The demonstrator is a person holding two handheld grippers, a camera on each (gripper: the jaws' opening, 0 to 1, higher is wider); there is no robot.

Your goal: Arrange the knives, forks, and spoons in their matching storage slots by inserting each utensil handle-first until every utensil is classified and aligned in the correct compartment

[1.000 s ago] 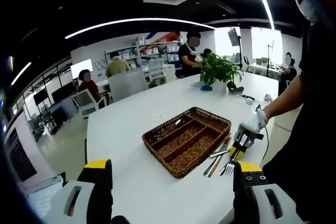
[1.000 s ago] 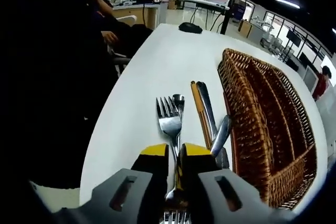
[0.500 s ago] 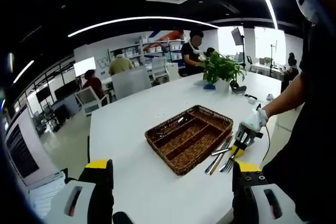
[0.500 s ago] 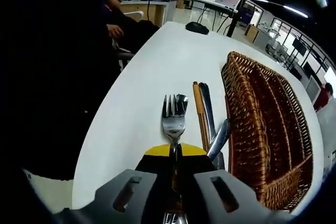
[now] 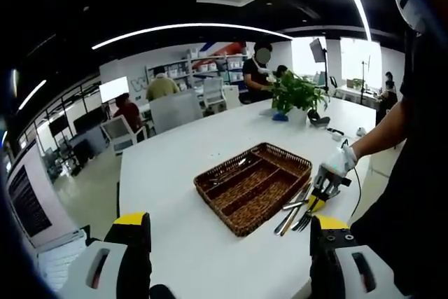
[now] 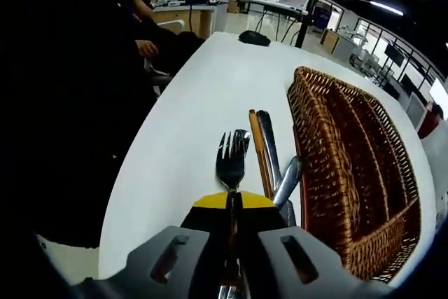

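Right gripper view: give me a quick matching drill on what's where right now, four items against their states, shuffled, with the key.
Things:
1. fork
2. wicker tray
3. right gripper
4. left gripper

States:
A. open, jaws wide apart, holding nothing, well back from the tray
B. clamped by the handle, tines pointing away from the camera
C. shut on a utensil, beside the tray
D. on the white table, its long compartments running away from the camera

Pairs: 1-B, 2-D, 3-C, 4-A
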